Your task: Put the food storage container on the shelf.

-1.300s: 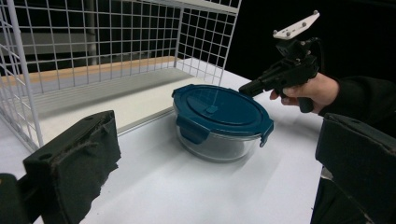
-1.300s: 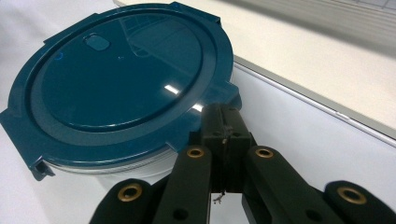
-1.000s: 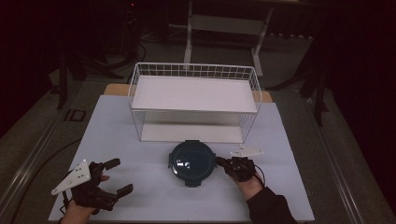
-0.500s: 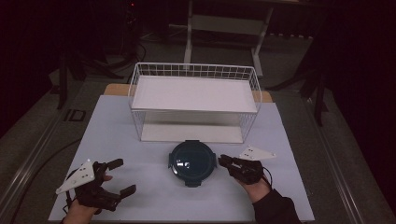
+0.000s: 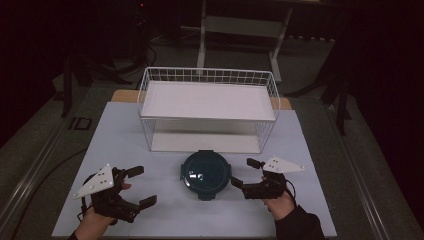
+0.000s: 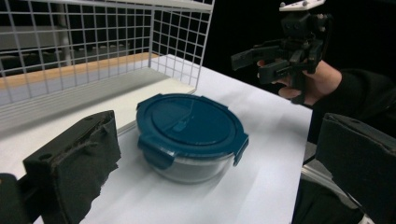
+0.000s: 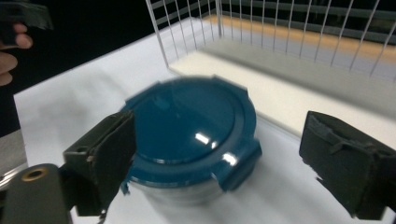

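A round glass container with a dark teal clip-on lid [image 5: 204, 173] sits on the white tabletop [image 5: 310, 150], and everything else is placed here in relation to it. Just behind the container stands a white wire basket [image 5: 207, 107], its front edge close to the lid's far rim but apart from it; a white shelf board lies across its top and another on its bottom.

To the container's left, well apart, the left claw [image 5: 142, 186] is held above the tabletop by a hand [image 5: 92, 222], its two black padded jaws spread wide with nothing between them. In the left gripper view the container [image 6: 189, 133] lies ahead between those jaws, lid latched on.

To the container's right, just beside it, the right claw [image 5: 243, 173] is also spread wide and holds nothing; one jaw tip comes near the lid's right edge without clear contact. In the right gripper view the container [image 7: 191, 135] appears slightly blurred, close in front of the parted jaws, with the basket [image 7: 280, 37] behind it.
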Action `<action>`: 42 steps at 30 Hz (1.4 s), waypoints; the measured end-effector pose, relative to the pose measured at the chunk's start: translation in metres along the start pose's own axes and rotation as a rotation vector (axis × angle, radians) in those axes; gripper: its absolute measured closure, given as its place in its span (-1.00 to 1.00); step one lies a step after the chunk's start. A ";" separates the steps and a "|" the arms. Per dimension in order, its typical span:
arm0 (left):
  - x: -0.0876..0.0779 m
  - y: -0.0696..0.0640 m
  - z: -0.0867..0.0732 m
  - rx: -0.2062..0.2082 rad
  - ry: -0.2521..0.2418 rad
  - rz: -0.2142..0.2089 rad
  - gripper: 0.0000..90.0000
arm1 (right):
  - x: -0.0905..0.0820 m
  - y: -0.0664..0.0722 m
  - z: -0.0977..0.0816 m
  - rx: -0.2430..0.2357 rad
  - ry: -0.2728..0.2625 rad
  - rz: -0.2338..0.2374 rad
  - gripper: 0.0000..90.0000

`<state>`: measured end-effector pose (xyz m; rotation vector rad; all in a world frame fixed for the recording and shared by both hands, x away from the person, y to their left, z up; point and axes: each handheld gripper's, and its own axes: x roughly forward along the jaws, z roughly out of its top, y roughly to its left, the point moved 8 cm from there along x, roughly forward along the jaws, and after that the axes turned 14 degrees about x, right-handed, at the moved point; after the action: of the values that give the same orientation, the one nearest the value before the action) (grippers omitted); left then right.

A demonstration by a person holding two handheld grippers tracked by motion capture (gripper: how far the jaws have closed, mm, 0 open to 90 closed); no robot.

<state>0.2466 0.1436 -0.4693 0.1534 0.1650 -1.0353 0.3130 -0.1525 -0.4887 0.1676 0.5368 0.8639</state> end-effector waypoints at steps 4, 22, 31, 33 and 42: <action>0.012 0.003 0.007 0.001 0.017 -0.004 -1.00 | -0.005 0.004 0.007 -0.014 -0.043 0.011 -0.69; 0.081 0.035 -0.012 -0.138 0.327 0.027 -1.00 | -0.005 0.003 0.011 -0.046 -0.022 -0.050 -0.73; 0.105 0.047 -0.038 -0.407 0.405 -0.037 -0.97 | 0.004 0.003 0.003 -0.029 0.015 -0.060 -0.77; 0.108 0.048 -0.043 -0.473 0.432 -0.036 -0.97 | 0.006 0.004 0.001 -0.023 0.028 -0.055 -0.77; 0.109 0.049 -0.055 -0.651 0.481 -0.069 -0.63 | 0.008 0.001 -0.002 -0.007 0.045 -0.061 -0.72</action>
<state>0.3400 0.0877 -0.5438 -0.2017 0.9355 -0.9519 0.3151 -0.1460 -0.4932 0.1252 0.5782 0.8114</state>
